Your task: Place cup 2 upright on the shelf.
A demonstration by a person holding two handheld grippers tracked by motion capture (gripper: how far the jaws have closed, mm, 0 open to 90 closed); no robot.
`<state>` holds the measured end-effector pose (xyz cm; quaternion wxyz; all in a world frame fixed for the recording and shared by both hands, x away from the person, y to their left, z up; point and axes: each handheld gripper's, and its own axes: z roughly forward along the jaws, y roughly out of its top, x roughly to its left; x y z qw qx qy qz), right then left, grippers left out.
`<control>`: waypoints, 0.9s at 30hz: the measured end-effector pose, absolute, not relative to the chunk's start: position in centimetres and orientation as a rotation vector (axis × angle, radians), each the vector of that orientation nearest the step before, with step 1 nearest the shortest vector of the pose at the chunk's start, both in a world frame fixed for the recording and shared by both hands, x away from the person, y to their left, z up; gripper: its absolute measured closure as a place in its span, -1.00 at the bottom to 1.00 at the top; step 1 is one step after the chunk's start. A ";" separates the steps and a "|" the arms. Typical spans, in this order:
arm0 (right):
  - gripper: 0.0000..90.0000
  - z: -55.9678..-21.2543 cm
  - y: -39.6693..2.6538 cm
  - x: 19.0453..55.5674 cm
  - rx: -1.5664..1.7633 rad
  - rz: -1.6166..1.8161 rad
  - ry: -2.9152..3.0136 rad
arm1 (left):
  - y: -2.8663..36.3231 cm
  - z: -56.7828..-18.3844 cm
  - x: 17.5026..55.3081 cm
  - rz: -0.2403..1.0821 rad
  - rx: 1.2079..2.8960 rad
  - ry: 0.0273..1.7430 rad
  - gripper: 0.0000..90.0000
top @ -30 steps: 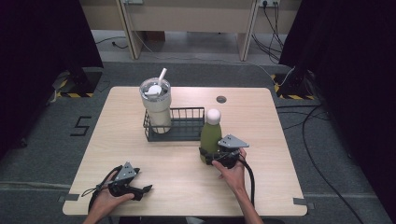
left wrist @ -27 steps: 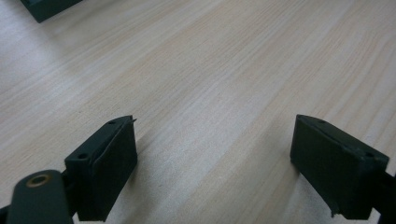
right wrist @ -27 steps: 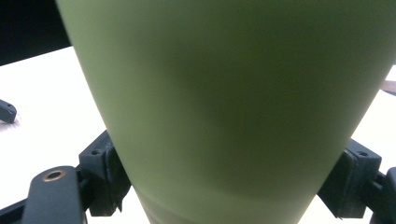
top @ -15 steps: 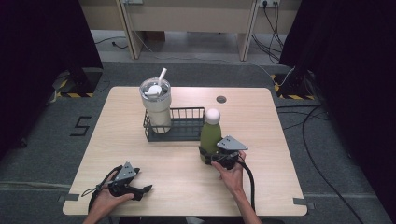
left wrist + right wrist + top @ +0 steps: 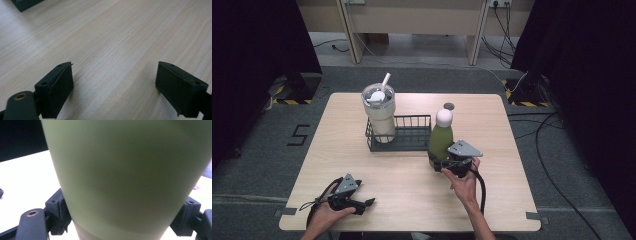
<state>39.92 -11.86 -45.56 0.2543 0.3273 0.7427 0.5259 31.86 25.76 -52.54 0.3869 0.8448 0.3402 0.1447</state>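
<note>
1. Nearest to us, at the near left of the table (image 5: 412, 200), we see the left gripper (image 5: 362, 204) held low in the person's left hand (image 5: 328, 212), its cable looping beside it.
2. In the left gripper view, its two black jaws stand wide apart with nothing but bare wood grain between them, so we read this tool as open and empty; its fingertips (image 5: 58, 87) sit just above the tabletop.
3. Farther in and to the right, we see the right hand (image 5: 464, 182) holding the right gripper (image 5: 437, 164), with the grey three-cornered plate on top.
4. That gripper is clamped on the lower body of the green bottle (image 5: 441, 142); in the right gripper view we see the bottle (image 5: 125, 177) pressed between both jaws, one on each side.
5. The bottle stands upright with a white round cap, right of the table's middle, and looks to be just beside the right end of the wire basket (image 5: 412, 134).
6. In the left end of that dark basket we see a pale tumbler (image 5: 379, 117) with a lid and a white straw.
7. Beyond the bottle, near the far edge, we see a small dark round spot (image 5: 449, 106) in the tabletop.
</note>
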 end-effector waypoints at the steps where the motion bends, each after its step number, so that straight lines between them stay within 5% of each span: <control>1: -0.53 -45.5 -11.9 40.0 0.892 1.427 2.018 | 25.8 -52.5 31.9 0.368 2.150 0.866 -0.69; 27: -0.53 -41.2 -10.9 41.6 0.856 1.432 2.023 | 25.8 -52.5 31.9 0.369 2.150 0.866 -0.69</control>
